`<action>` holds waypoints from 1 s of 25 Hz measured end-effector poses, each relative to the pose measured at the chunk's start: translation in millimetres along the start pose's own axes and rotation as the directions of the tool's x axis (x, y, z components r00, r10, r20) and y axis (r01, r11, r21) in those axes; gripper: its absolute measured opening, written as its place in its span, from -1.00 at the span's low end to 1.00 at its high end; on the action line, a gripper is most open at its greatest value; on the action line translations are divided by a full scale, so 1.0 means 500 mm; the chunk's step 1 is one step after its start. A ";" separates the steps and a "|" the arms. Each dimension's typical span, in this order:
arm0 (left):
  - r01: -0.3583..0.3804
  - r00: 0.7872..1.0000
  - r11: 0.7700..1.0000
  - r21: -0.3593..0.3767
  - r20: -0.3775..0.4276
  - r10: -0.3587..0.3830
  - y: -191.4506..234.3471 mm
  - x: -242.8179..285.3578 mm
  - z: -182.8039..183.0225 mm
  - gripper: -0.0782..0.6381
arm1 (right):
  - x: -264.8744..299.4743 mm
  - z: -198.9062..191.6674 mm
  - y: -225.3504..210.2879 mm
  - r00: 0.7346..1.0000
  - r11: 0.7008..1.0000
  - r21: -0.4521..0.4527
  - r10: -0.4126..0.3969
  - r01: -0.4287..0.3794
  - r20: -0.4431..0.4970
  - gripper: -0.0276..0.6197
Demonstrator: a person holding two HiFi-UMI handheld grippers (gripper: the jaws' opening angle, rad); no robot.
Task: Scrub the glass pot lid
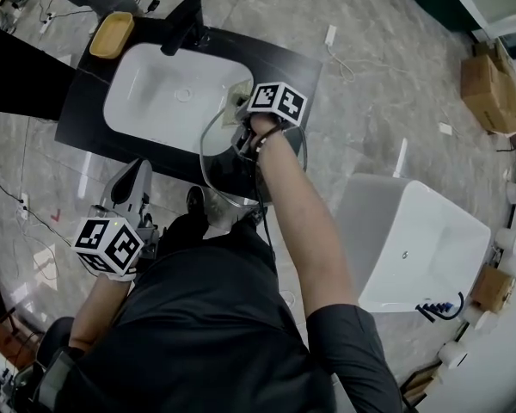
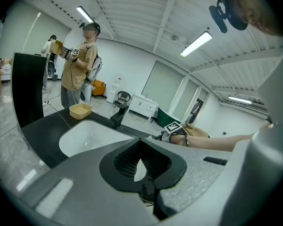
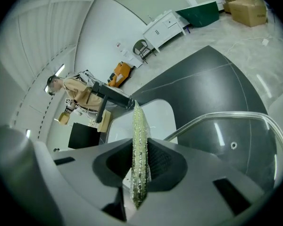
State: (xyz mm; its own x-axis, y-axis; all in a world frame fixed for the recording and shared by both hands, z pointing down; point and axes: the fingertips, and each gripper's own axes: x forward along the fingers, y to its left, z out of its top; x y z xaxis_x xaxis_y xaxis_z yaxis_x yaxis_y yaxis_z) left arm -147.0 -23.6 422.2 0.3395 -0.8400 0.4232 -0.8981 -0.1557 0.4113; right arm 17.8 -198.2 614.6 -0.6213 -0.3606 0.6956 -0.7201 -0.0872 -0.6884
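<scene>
Likely stiff, slick and breakable: glass pot lid [image 1: 219, 169] [image 3: 226, 140] lying on black countertop [image 1: 279, 63] beside sink [image 1: 155, 101]; best steadied at the rim. Right gripper [image 1: 245, 140] [image 3: 140, 173] clamped on green scouring pad [image 3: 139, 140] over it; left gripper [image 1: 133, 188] [image 2: 140, 166] closed, empty, held low.

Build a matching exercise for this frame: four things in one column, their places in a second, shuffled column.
Things:
1. clear round glass pot lid
2. thin green scrubbing pad
3. tan rectangular tray
4. black faucet

Places:
A. far left corner of the black counter
B. clamped between the right gripper's jaws
C. at the white basin's far rim
D. counter's near side, by the right gripper

Pairs: 1-D, 2-B, 3-A, 4-C.
</scene>
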 end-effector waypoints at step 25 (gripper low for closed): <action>0.099 0.993 0.995 0.028 -0.063 -0.097 -0.159 0.099 -0.041 -0.78 | -0.238 0.056 -0.359 0.995 0.991 0.102 -0.092 0.087 0.048 -0.71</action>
State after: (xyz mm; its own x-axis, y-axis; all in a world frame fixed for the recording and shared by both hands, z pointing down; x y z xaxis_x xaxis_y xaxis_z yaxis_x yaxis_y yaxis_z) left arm -53.1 -42.3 426.8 0.4420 -0.7866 0.4311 -0.8676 -0.2529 0.4282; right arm 229.7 -165.5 649.6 -0.5370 -0.3950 0.7454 -0.7358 -0.2127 -0.6429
